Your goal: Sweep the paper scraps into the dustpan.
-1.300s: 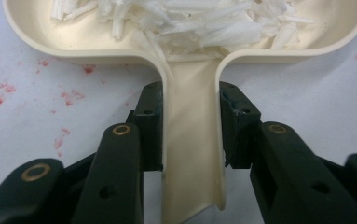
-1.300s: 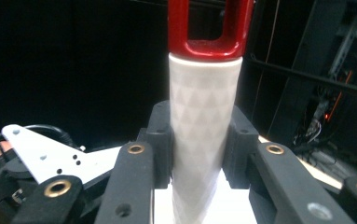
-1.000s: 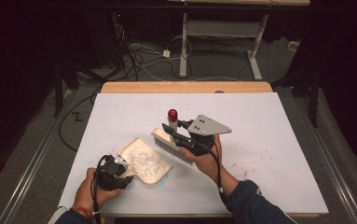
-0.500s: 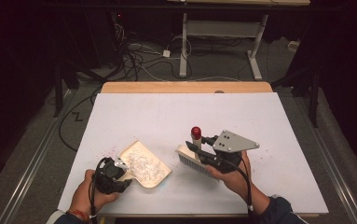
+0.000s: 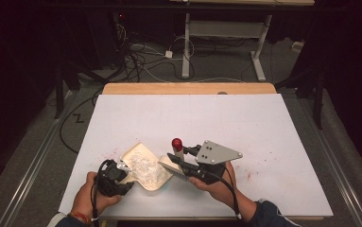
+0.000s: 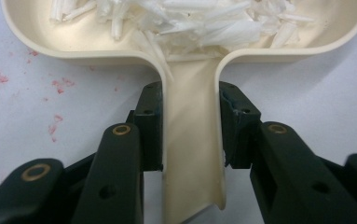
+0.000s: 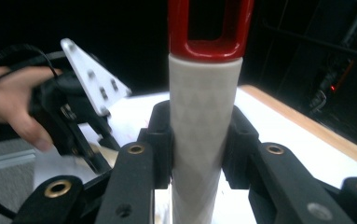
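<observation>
My left claw [image 6: 190, 135] is clamped on the handle of the cream dustpan [image 5: 143, 165], one pad pressed against each side of that narrow stem. The pan lies flat on the white table [image 5: 263, 123], close to the near edge and left of its middle, and a heap of white shreds [image 6: 185, 21] sits inside the tray. My right claw [image 7: 197, 140] is closed around the pale handle of the brush [image 5: 175, 164], whose red end [image 7: 209, 28] stands up above the jaws. In the high view the bristle head sits right at the pan's right-hand side, touching it or just beside it; I cannot tell which.

I judge the step in hand to be sweeping: the brush is at the pan to push scraps in, and most of the white litter already looks gathered. Faint red specks [image 5: 112, 152] mark the table surface to the left of the pan and also toward the right edge; whether they are loose crumbs or stains I cannot tell.

The next move calls for a steady left hold, keeping the pan's lip flat on the table, while the right draws the bristles low across the surface toward that lip without tipping out the heap.
</observation>
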`<state>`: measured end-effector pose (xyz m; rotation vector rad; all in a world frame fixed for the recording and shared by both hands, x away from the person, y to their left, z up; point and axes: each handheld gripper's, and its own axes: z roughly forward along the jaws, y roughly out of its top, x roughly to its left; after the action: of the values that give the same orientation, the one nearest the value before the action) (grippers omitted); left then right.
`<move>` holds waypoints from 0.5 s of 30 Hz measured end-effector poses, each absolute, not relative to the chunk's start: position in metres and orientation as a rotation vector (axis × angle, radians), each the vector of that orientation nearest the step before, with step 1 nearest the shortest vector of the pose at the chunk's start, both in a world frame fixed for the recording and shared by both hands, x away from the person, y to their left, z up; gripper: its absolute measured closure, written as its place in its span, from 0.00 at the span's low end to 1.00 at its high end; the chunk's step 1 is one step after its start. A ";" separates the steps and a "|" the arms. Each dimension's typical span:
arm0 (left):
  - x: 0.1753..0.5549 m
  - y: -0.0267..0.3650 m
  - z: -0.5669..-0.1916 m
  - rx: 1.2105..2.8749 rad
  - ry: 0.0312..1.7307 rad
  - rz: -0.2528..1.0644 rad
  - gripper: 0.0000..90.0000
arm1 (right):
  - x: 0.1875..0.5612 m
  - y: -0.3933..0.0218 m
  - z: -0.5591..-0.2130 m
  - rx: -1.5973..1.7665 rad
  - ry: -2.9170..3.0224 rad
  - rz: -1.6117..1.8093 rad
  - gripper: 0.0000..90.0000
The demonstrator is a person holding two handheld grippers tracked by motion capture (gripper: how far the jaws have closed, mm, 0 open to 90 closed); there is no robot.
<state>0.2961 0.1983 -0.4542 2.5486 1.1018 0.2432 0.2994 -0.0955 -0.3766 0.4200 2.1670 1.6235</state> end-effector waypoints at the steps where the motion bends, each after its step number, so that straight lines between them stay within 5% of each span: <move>1: 0.296 0.198 -0.455 2.551 1.100 0.242 0.70 | 0.298 -0.097 -0.375 0.418 2.155 1.638 0.78; 15: 0.297 0.199 -0.455 2.552 1.099 0.237 0.70 | 0.297 -0.130 -0.360 0.459 2.127 1.661 0.78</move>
<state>0.2965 0.1987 -0.4546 2.5517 1.0994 0.2370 0.2971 -0.1301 -0.3595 0.4587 2.1271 1.6614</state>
